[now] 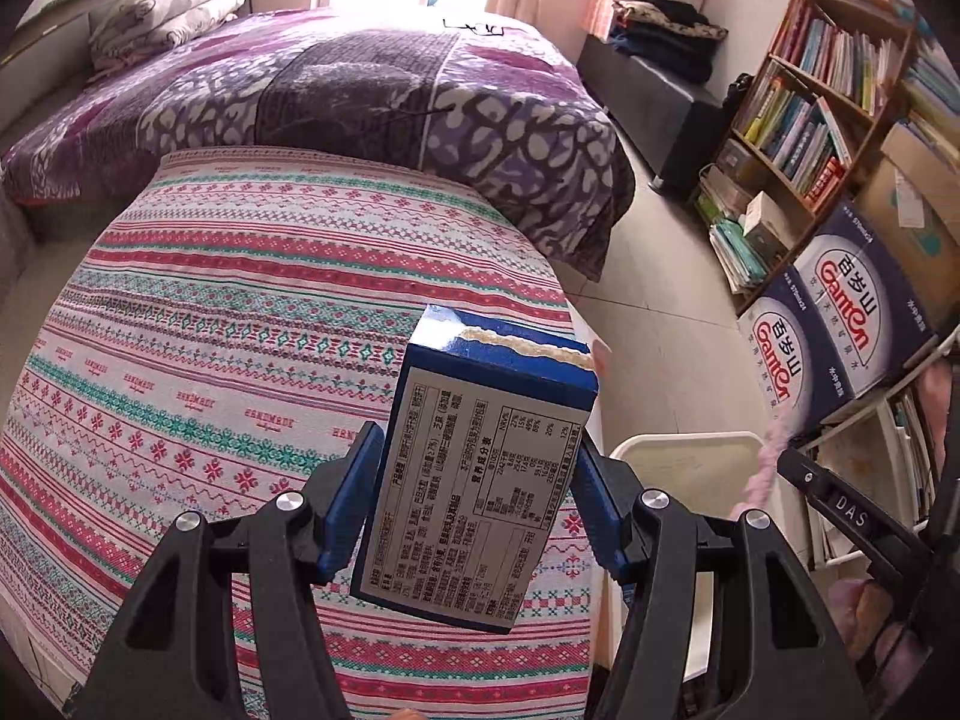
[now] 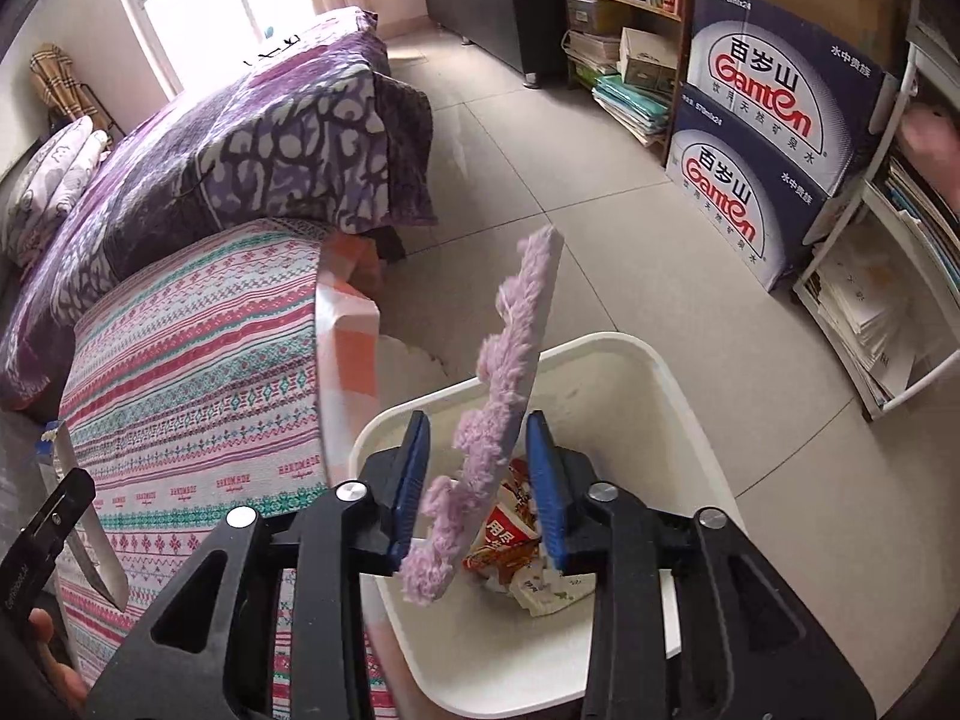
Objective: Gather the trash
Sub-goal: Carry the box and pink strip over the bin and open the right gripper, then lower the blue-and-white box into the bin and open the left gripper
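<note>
**Hand-held grippers over the bin, one gripping a box, one parted around a fuzzy strip**

Left hand-held gripper is seen closed on a blue cardboard box, its blue ribbed pads pressed against the two narrow sides; the printed white label panel faces the camera and the torn top edge is tilted away. Beneath the box lies a striped woven cloth in pink, teal and white, covering a rounded surface whose right edge drops to the tiled floor.

Right hand-held gripper is held above a white plastic bin with rounded corners. Its jaws stand partly open, and a long, flat strip of fluffy lilac material is seen between them, slanted up and away, one side woolly and the other smooth; no pad can be seen pressing on it. Crumpled printed wrappers are lying in the bottom of the bin, directly below the strip.

The bin is set just beside the cloth-covered edge. Open tiled floor is left beyond it, bounded by a purple patterned quilt on the far left and by stacked dark blue cartons and a wooden bookshelf on the right
</note>
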The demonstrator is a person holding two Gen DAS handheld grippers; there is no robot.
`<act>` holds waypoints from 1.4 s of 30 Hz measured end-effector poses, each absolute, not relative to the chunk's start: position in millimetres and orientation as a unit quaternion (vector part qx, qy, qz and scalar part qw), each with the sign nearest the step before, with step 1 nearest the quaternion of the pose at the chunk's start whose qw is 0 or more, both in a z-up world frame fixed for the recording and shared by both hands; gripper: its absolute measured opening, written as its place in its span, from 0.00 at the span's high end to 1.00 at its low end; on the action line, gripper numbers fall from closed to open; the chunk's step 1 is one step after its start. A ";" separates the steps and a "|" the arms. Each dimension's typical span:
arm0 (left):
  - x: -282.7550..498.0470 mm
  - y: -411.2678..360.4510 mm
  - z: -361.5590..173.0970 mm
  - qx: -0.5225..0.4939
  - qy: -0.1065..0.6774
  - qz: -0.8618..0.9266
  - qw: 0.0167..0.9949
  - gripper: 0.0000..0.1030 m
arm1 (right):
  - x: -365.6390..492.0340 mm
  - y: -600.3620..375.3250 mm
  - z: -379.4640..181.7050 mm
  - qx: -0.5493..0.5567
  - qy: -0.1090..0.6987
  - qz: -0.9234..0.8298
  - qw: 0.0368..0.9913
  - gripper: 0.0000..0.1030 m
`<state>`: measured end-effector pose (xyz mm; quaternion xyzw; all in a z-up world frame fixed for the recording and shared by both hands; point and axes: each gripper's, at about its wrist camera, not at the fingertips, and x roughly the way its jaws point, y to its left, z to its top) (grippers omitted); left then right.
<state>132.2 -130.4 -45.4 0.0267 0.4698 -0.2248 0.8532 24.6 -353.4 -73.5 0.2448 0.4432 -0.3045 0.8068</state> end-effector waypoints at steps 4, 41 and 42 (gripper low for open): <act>123.9 -150.4 -52.6 0.039 0.475 -0.240 0.846 0.42 | 10.7 -370.5 -77.1 0.271 0.441 -0.317 0.794 0.49; 62.6 -167.1 -29.1 0.070 0.400 -0.276 0.871 0.10 | -52.4 -366.8 -19.6 0.213 0.319 -0.395 0.835 0.09; 61.2 -160.0 -23.2 0.072 0.382 -0.263 0.883 0.08 | -53.0 -360.6 -17.4 0.204 0.313 -0.399 0.838 0.07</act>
